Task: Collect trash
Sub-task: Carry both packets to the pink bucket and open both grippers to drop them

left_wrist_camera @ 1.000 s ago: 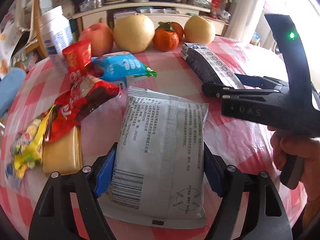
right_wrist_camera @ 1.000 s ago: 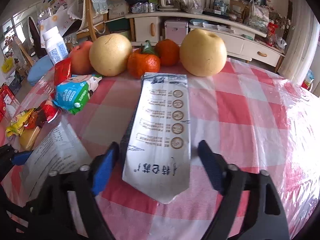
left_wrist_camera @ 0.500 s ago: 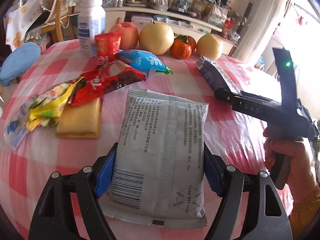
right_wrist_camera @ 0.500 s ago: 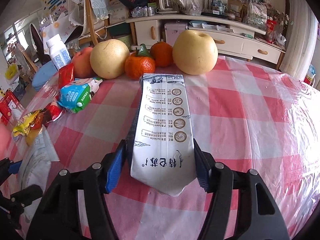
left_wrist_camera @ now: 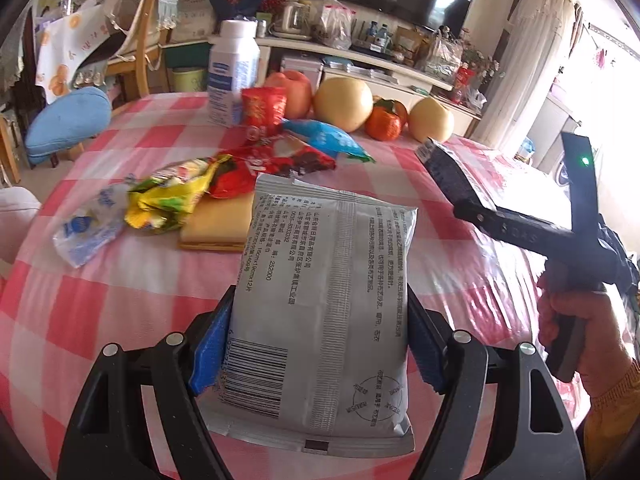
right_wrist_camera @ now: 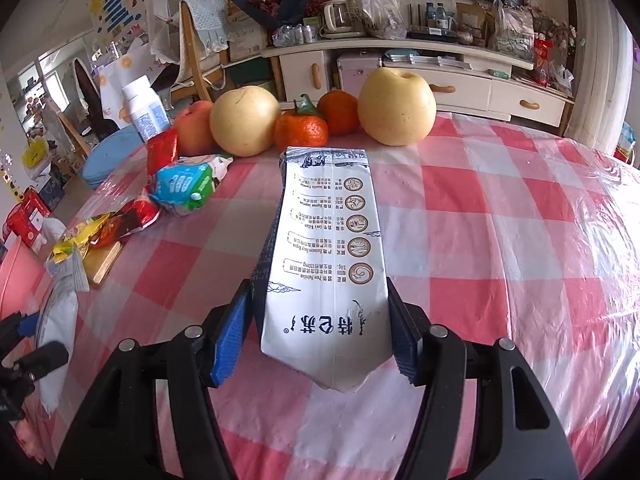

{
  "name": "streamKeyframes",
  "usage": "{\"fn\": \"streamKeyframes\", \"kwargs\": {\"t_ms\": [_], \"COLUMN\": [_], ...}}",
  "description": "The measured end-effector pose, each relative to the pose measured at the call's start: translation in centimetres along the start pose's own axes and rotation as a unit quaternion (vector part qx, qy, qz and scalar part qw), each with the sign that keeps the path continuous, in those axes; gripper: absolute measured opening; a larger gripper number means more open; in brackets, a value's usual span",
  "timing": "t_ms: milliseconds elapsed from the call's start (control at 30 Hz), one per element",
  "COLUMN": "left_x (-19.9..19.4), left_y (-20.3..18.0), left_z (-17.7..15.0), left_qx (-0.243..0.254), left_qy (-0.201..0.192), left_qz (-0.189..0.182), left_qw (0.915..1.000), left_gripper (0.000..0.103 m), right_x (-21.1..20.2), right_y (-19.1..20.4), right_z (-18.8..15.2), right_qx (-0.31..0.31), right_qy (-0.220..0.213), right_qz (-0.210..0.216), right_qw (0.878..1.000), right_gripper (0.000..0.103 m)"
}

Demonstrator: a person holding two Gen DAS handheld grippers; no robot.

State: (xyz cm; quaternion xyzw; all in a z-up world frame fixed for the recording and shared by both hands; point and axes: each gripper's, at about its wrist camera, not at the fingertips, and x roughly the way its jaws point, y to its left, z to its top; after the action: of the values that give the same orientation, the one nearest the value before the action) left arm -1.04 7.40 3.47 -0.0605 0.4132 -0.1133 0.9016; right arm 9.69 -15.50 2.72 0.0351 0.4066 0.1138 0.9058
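My left gripper (left_wrist_camera: pixel 318 340) is shut on a grey printed packet (left_wrist_camera: pixel 324 300) and holds it above the checked tablecloth. My right gripper (right_wrist_camera: pixel 320 328) is shut on a flattened white and dark blue carton (right_wrist_camera: pixel 328 256), lifted off the table; gripper and carton also show at the right of the left wrist view (left_wrist_camera: pixel 452 176). More wrappers lie on the table: a yellow-green one (left_wrist_camera: pixel 172 196), a red one (left_wrist_camera: pixel 276 164), a blue one (left_wrist_camera: pixel 328 140), a clear-blue one (left_wrist_camera: pixel 88 228).
Pears (right_wrist_camera: pixel 396 112), oranges (right_wrist_camera: pixel 300 130) and an apple (left_wrist_camera: pixel 294 88) line the table's far side beside a white bottle (left_wrist_camera: pixel 234 76). A yellow flat block (left_wrist_camera: pixel 218 224) lies under the wrappers. A chair with a blue cushion (left_wrist_camera: pixel 66 124) stands left.
Both grippers have risen with their loads. The right gripper closed on the carton and lifted it off the cloth. The left gripper's view has pulled back and up from the wrappers.
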Motion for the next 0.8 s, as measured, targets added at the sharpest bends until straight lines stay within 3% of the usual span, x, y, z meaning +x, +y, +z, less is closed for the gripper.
{"fn": "streamKeyframes", "kwargs": {"t_ms": [800], "left_x": [-4.3], "left_y": [4.2], "left_z": [1.2], "left_qx": [-0.003], "left_qy": [-0.057], "left_qz": [0.057], "left_qw": [0.9968], "left_gripper": [0.077], "right_x": [-3.5], "right_y": [6.6], "right_z": [-5.1], "right_qx": [-0.018], "right_qy": [0.003], "right_qz": [-0.007], "right_qw": [1.0], "right_gripper": [0.063]}}
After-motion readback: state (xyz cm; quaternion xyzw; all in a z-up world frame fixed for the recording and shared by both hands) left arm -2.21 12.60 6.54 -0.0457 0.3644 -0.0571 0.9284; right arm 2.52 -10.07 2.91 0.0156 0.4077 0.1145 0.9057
